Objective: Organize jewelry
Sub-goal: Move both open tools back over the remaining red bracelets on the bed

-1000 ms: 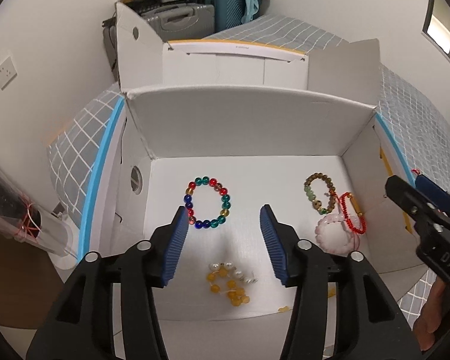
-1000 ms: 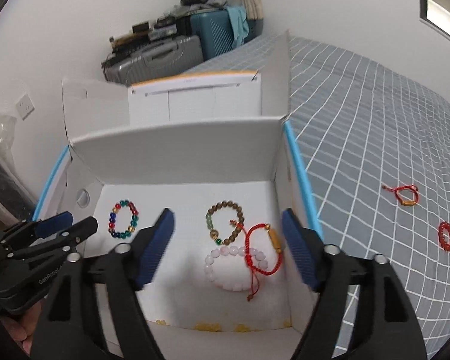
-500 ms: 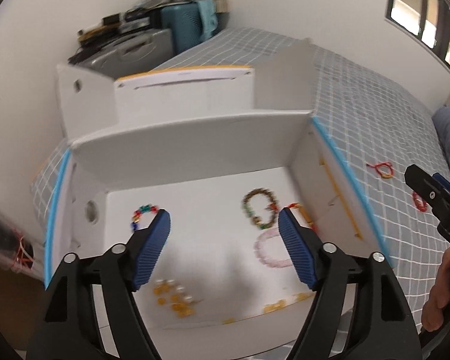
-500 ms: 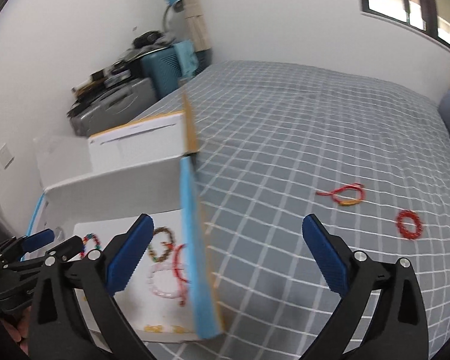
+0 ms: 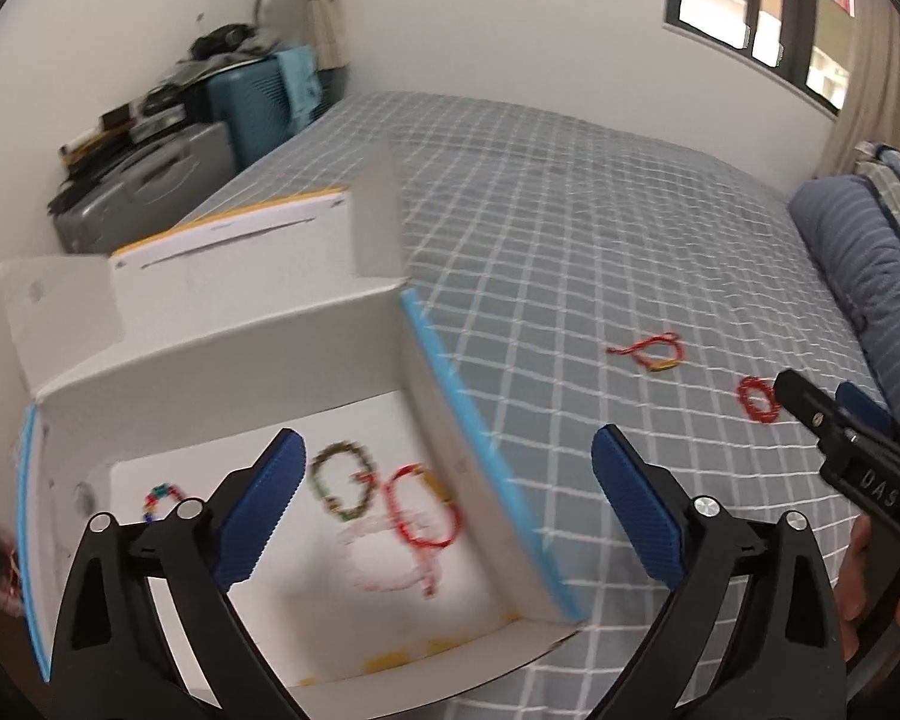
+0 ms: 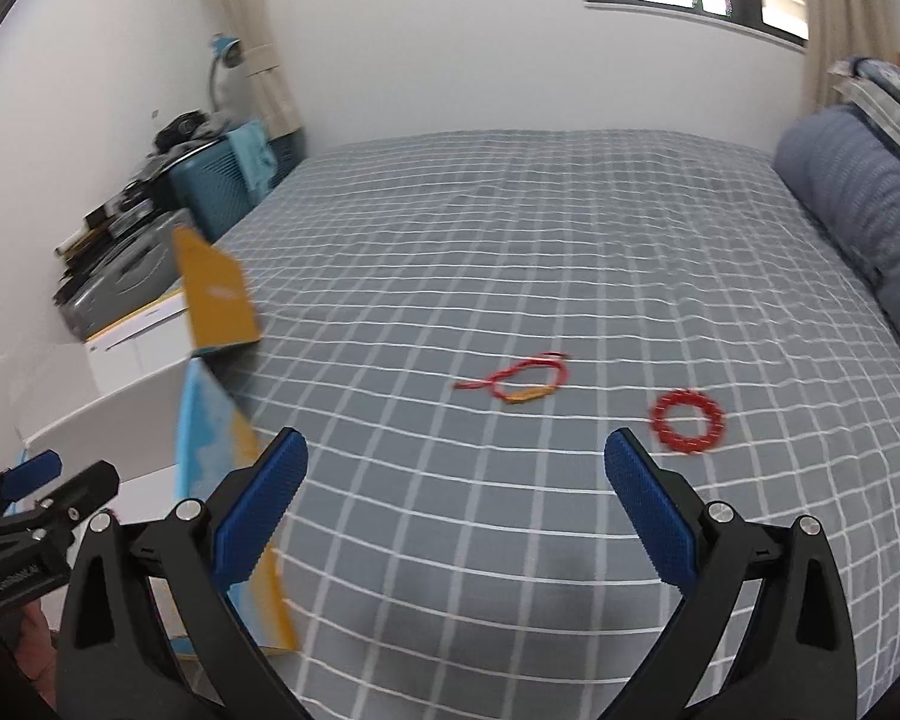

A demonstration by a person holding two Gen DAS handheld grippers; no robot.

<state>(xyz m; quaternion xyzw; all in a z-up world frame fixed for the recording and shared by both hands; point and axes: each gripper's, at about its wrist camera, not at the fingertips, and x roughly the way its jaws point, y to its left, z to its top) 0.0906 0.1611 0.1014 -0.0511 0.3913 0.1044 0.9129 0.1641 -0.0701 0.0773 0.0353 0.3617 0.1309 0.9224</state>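
Observation:
A white cardboard box (image 5: 222, 354) with a blue edge sits on the bed's left corner. Inside lie a brown-green bead bracelet (image 5: 343, 480), a red cord bracelet (image 5: 420, 510), a pale pink bracelet (image 5: 384, 564) and a multicolour bead bracelet (image 5: 162, 495). On the bedspread lie a red cord bracelet with a gold piece (image 6: 519, 384) (image 5: 651, 354) and a red bead ring bracelet (image 6: 687, 422) (image 5: 757, 399). My left gripper (image 5: 444, 510) is open and empty above the box's right wall. My right gripper (image 6: 456, 510) is open and empty above the bedspread, short of the two red bracelets.
The grey checked bedspread (image 6: 540, 228) fills the right and centre. Blue striped pillows (image 6: 858, 204) lie at the far right. Suitcases and clutter (image 5: 168, 162) stand against the wall beyond the box. The box's upright flaps (image 5: 378, 222) rise at its back.
Both grippers have swung right, away from the box interior toward the bedspread. Both have opened wider. The two red bracelets on the bed have come nearer the centre of the right wrist view.

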